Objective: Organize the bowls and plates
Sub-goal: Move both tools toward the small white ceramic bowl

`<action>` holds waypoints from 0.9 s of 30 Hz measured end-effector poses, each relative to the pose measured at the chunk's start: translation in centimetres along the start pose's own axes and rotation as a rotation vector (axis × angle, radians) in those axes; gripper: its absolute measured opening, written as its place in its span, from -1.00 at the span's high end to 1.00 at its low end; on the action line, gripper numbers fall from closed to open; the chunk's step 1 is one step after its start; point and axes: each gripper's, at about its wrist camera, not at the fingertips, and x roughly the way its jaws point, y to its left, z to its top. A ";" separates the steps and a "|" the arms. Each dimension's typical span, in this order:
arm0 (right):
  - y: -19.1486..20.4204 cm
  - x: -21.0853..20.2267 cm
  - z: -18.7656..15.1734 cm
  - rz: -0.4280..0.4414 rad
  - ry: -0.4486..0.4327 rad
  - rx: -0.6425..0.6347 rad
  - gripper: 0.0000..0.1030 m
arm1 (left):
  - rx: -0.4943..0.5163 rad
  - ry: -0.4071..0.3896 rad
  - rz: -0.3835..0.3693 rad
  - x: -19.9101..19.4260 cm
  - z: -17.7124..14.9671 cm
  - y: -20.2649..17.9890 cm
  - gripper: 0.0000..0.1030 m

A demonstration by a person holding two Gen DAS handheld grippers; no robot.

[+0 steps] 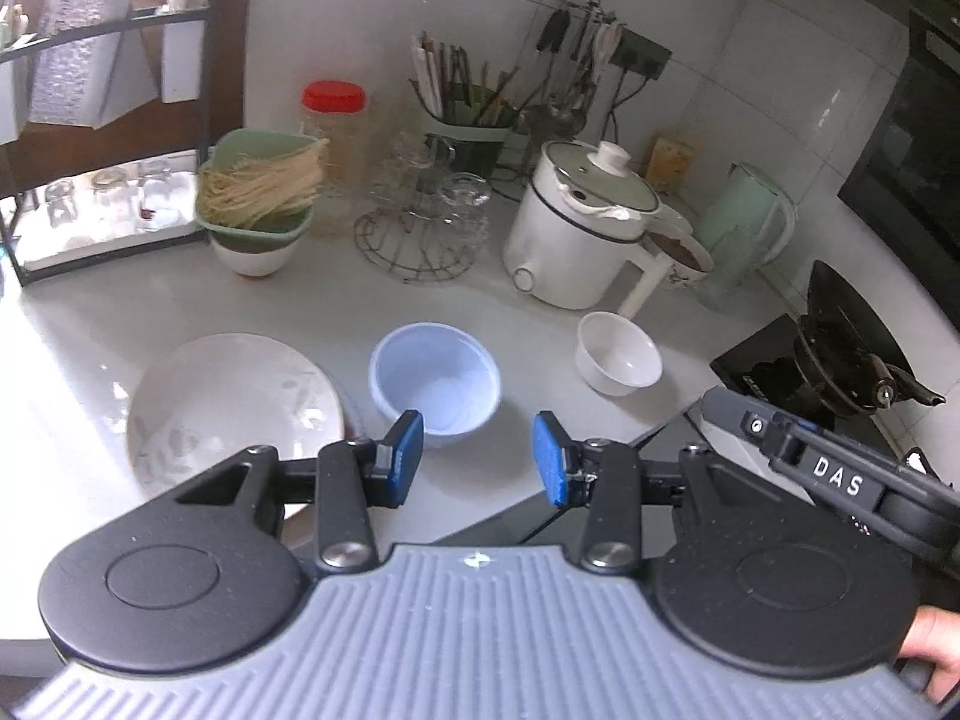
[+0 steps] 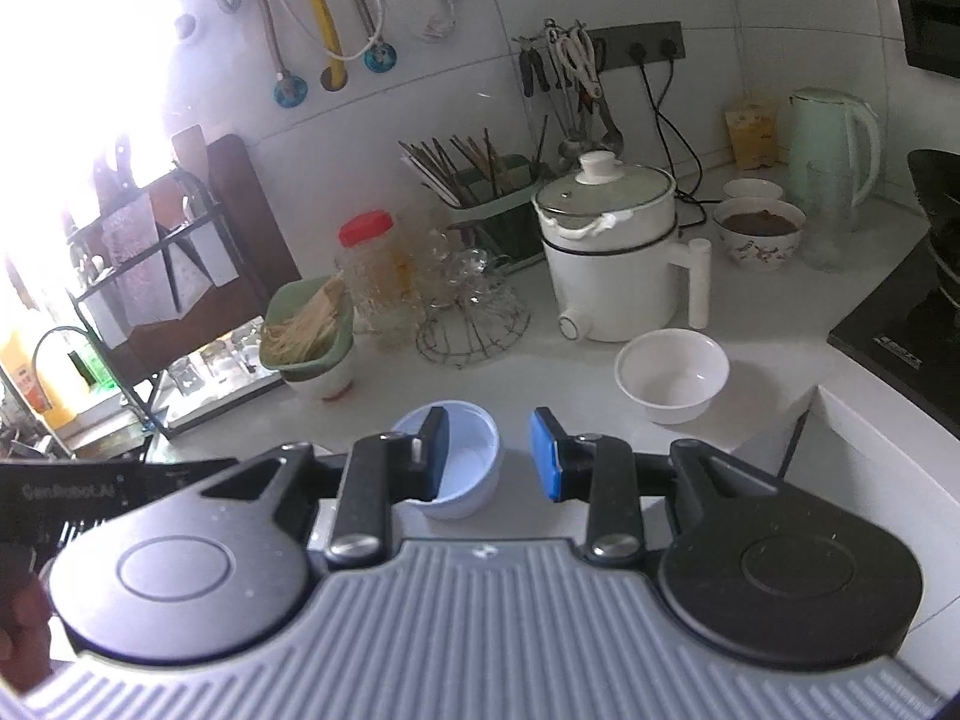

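A pale blue bowl [image 1: 435,384] sits on the white counter, with a large white patterned plate [image 1: 231,405] to its left and a small white bowl [image 1: 618,354] to its right. My left gripper [image 1: 477,456] hangs open just in front of the blue bowl, nothing between its blue pads. In the right wrist view the blue bowl [image 2: 465,462] lies just beyond the left finger [image 2: 433,456], partly hidden by it. My right gripper [image 2: 489,453] is open and empty. The white bowl [image 2: 672,375] stands further right. The plate is out of this view.
Behind stand a white electric pot [image 1: 576,228], a wire rack of glasses [image 1: 420,222], a green bowl of noodles [image 1: 261,192] on a white bowl, a red-lidded jar [image 1: 333,120], a mint kettle [image 2: 831,144] and a bowl of brown stuff [image 2: 759,234]. A black stove [image 2: 900,324] lies right.
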 end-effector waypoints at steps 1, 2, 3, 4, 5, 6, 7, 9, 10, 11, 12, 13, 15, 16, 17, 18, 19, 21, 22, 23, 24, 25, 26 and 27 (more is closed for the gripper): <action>-0.4 0.0 0.0 -0.009 0.003 0.002 0.34 | 0.005 0.005 -0.005 0.5 0.1 -0.5 0.10; -0.7 -0.1 0.0 -0.024 0.001 -0.003 0.33 | 0.008 0.012 -0.011 1.1 0.2 -1.0 0.10; -1.1 -0.2 0.0 -0.035 -0.004 -0.011 0.33 | 0.008 0.016 -0.016 1.6 0.5 -1.4 0.10; -1.5 -0.2 -0.1 -0.045 -0.005 -0.020 0.34 | 0.011 0.022 -0.022 2.3 0.7 -2.0 0.10; -2.0 -0.1 0.0 -0.055 -0.001 -0.025 0.33 | 0.015 0.029 -0.026 3.0 1.0 -2.5 0.10; -2.4 0.1 0.0 -0.061 0.003 -0.023 0.33 | 0.017 0.035 -0.029 3.8 1.3 -3.0 0.10; -3.1 0.4 0.2 -0.068 0.009 -0.015 0.33 | 0.018 0.042 -0.033 4.5 1.7 -3.5 0.10; -4.3 0.9 0.8 -0.080 0.012 0.001 0.34 | 0.023 0.055 -0.039 5.9 2.3 -4.4 0.10; -5.0 1.2 1.1 -0.090 0.009 0.002 0.34 | 0.030 0.062 -0.040 6.7 2.7 -4.8 0.10; -5.5 1.5 1.4 -0.100 0.005 -0.002 0.33 | 0.037 0.072 -0.041 7.6 3.0 -5.2 0.10; -6.1 1.9 1.6 -0.108 0.004 -0.006 0.34 | 0.038 0.080 -0.047 8.3 3.3 -5.5 0.10; -6.7 2.3 1.8 -0.111 0.006 -0.009 0.34 | 0.030 0.090 -0.059 9.2 3.7 -5.8 0.10; -7.9 3.4 2.5 -0.117 0.025 0.001 0.34 | 0.010 0.105 -0.078 10.8 4.5 -6.1 0.10; -8.4 3.8 2.8 -0.116 0.026 0.009 0.34 | 0.005 0.114 -0.075 11.7 5.0 -6.4 0.10; -8.9 4.2 3.1 -0.118 0.025 0.009 0.34 | 0.001 0.123 -0.072 12.5 5.5 -6.6 0.10; -9.3 4.7 3.4 -0.122 0.027 0.007 0.34 | -0.002 0.126 -0.077 13.2 5.9 -6.8 0.10; -9.8 5.3 3.8 -0.122 0.029 0.010 0.34 | -0.005 0.126 -0.085 14.0 6.4 -7.0 0.10; -10.6 6.4 4.4 -0.123 0.027 0.009 0.34 | -0.009 0.139 -0.082 15.6 7.3 -7.5 0.10; -10.9 6.9 4.7 -0.128 0.026 0.004 0.34 | -0.014 0.143 -0.084 16.4 7.6 -7.8 0.10; -11.3 7.4 4.9 -0.128 0.020 0.002 0.34 | -0.017 0.149 -0.089 17.0 7.8 -8.1 0.10; -11.7 7.8 5.0 -0.131 0.013 0.001 0.35 | -0.009 0.156 -0.089 17.9 8.0 -8.5 0.10; -12.2 8.4 5.1 -0.141 0.013 0.002 0.35 | 0.005 0.157 -0.085 18.5 8.3 -8.8 0.07; -12.7 8.8 5.1 -0.146 0.018 0.010 0.35 | 0.014 0.159 -0.080 19.1 8.4 -9.1 0.05; -13.3 9.3 5.2 -0.147 0.024 0.026 0.35 | 0.017 0.166 -0.078 20.0 8.7 -9.3 0.00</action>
